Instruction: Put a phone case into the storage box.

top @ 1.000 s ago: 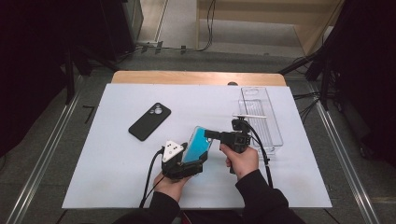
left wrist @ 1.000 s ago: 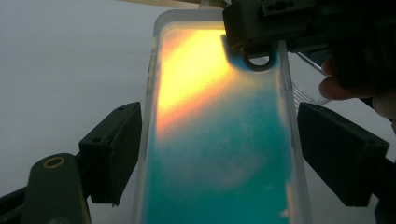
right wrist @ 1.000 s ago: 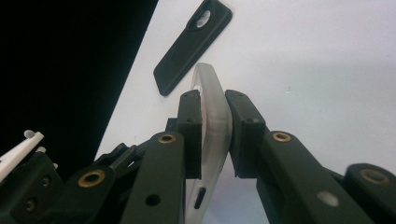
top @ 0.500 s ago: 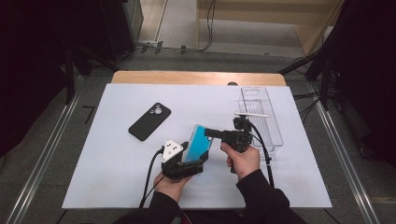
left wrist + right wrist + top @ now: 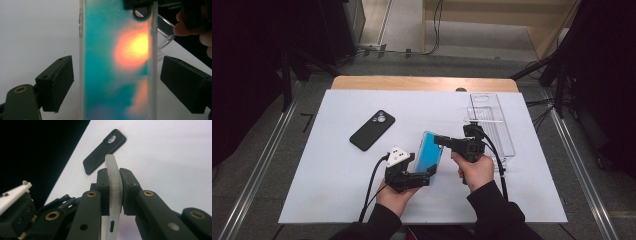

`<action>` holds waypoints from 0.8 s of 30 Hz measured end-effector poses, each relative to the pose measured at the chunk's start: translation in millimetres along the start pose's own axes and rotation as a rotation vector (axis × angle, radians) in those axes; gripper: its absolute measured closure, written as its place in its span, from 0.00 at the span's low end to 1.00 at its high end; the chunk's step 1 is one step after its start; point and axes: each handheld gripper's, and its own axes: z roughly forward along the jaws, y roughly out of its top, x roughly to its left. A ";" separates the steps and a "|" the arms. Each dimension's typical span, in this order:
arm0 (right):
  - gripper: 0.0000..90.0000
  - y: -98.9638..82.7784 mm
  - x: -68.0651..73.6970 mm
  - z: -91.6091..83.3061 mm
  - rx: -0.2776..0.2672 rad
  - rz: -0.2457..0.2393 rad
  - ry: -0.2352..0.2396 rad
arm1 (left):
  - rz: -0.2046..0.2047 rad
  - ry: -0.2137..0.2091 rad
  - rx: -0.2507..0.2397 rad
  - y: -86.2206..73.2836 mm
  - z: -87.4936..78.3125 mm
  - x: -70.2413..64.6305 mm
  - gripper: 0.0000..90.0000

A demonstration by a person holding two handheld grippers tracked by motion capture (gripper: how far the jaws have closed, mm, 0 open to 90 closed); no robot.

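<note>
White table [image 5: 337,200] with a black phone case [image 5: 372,130] lying flat on it. Just right of that case, the right gripper [image 5: 438,139] is clamped tight on the top edge of a teal phone [image 5: 430,157]. The left gripper [image 5: 428,175] sits at the phone's bottom end, jaws just eased wider, pads off both sides.

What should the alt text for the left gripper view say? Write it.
A clear case, teal and orange inside, sits between the left tool's open jaws, touching neither. The right tool grips its top end over a white table.
</note>
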 end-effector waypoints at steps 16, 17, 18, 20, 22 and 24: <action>0.85 -3.3 10.2 -15.2 -0.025 -0.263 -0.010 | 0.058 -0.071 0.114 23.6 -11.5 11.5 0.15; 0.85 -3.5 10.9 -15.7 -0.028 -0.283 -0.001 | 0.061 -0.080 0.127 24.4 -11.2 12.5 0.15; 0.85 -3.6 11.2 -16.1 -0.028 -0.292 0.004 | 0.067 -0.088 0.139 25.0 -10.6 13.1 0.16; 0.85 -3.8 11.5 -16.6 -0.028 -0.312 0.010 | 0.082 -0.094 0.159 25.8 -10.2 14.0 0.17; 0.85 -3.4 10.3 -17.5 -0.022 -0.323 0.020 | 0.082 -0.120 0.182 28.0 -10.4 16.1 0.17; 0.85 -2.8 8.5 -18.2 -0.014 -0.336 0.035 | 0.089 -0.140 0.186 30.5 -11.2 17.9 0.17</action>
